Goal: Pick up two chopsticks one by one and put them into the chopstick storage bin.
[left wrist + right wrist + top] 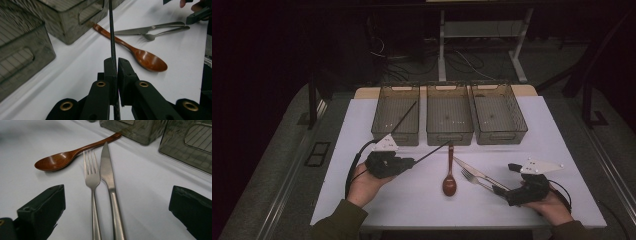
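**Chopstick clamped, cutlery straddled**

A thin black chopstick [112, 37] is pinched tight in the left gripper [117, 75], held off the white table [412, 200] just before the baskets. The fork [92, 173] and knife [107, 170] are flanked by the wide-open right gripper [116, 205], untouched, the wooden spoon [60, 160] lying beside them.

left gripper [409, 161] fingers pinched together, right gripper [498, 189] fingers spread wide, both hands low.
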The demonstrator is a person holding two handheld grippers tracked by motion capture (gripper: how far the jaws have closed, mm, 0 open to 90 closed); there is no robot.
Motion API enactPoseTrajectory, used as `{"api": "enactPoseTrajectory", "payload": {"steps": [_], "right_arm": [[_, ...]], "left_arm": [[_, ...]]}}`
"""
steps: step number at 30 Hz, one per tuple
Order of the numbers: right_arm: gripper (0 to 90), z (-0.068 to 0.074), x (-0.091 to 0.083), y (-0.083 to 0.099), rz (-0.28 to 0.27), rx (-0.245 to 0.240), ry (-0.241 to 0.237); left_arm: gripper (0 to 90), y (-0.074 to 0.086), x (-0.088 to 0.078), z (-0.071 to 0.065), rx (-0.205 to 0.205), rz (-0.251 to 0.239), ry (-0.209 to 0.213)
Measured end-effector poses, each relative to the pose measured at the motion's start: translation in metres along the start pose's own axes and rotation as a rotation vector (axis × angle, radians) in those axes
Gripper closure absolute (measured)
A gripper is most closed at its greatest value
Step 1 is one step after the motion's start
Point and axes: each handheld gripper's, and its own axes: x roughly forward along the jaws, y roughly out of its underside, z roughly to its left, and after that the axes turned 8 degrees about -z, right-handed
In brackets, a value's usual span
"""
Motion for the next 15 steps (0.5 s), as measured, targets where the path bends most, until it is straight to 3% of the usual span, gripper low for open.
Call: {"api": "enactPoseTrajectory", "payload": {"steps": [15], "right_arm": [[0.2,0.000,-0.001,0.000,0.003,0.007,0.000]], "left_arm": [[85.3,-0.037,-0.001,0.026,-0.005,-0.032,-0.014]]}}
